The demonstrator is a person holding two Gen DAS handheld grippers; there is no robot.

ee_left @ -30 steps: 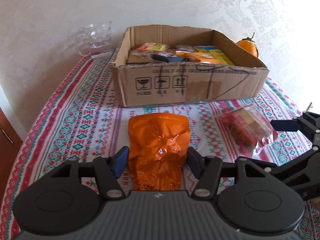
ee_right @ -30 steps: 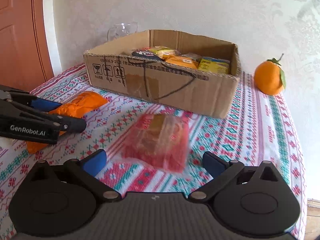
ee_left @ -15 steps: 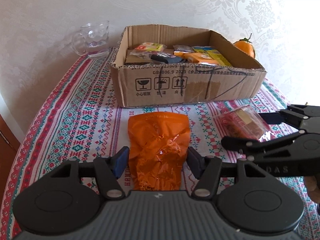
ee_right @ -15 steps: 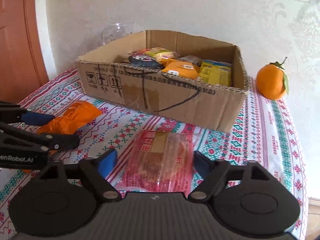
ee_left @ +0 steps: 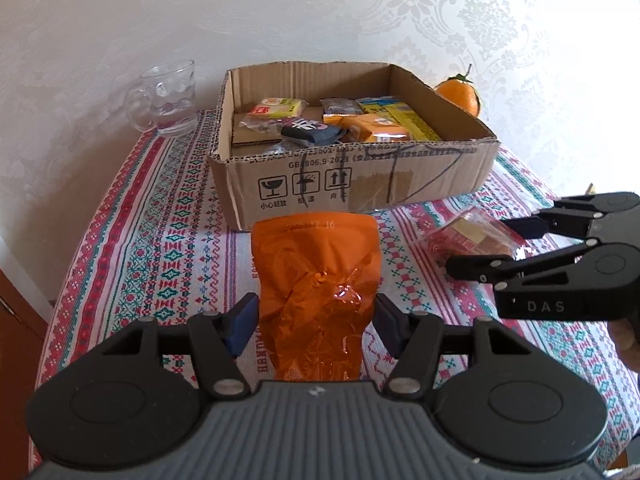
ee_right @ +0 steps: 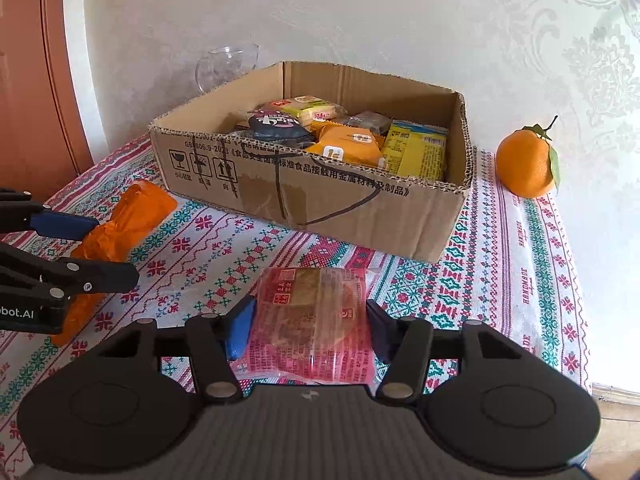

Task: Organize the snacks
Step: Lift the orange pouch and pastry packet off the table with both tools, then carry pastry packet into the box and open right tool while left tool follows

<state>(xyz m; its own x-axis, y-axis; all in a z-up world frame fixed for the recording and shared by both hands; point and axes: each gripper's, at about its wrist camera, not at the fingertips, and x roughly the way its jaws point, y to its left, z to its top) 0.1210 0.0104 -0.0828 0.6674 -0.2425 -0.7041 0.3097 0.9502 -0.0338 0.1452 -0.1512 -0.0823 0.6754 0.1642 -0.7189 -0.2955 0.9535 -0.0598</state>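
Note:
An orange foil snack pouch (ee_left: 318, 276) lies on the patterned tablecloth. My left gripper (ee_left: 316, 326) is shut on its near end, pads touching both sides. A red clear-wrapped pastry pack (ee_right: 314, 320) lies to the right. My right gripper (ee_right: 308, 330) is shut on it, pads pressed against its sides. The pastry pack also shows in the left wrist view (ee_left: 470, 234), and the pouch in the right wrist view (ee_right: 120, 224). A cardboard box (ee_left: 360, 178) holding several snack packets stands just beyond both.
A glass mug (ee_left: 168, 98) stands at the back left by the wall. An orange (ee_right: 528, 162) sits right of the box (ee_right: 320, 204). The table's right edge (ee_right: 582, 320) is close. A wooden door (ee_right: 36, 72) is at the left.
My right gripper moved forward over the pastry pack and closed from wide open onto its sides. My left gripper kept its hold on the orange pouch and rose slightly.

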